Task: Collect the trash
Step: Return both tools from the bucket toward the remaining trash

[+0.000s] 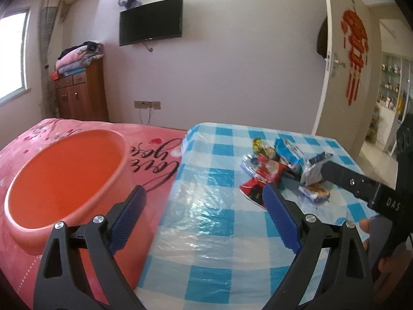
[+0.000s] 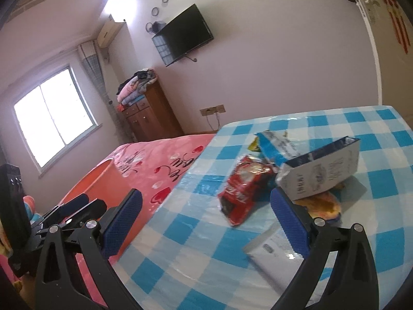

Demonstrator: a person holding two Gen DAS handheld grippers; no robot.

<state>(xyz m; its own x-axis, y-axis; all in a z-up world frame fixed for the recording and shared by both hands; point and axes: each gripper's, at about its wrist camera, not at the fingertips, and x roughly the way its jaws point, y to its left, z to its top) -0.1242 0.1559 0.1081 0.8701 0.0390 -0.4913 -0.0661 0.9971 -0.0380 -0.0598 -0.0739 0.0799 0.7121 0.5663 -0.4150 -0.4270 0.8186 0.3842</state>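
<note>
TV point(image 1: 151, 22) on wall | cabinet point(image 1: 81, 93) (folded blankets point(image 1: 78, 55) on top) | window point(image 2: 54, 118) | pink bedspread point(image 2: 155, 170)

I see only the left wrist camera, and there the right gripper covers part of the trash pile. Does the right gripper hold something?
Observer: No. The right gripper has its fingers open, with nothing gripped.
Operator: Is any trash lying nearer than the red bag?
Observer: Yes. A flat white pouch lies on the table beside the right finger, apart from the red bag.
Operator: And the carton?
Observer: It rests tilted over a yellow wrapper.
</note>
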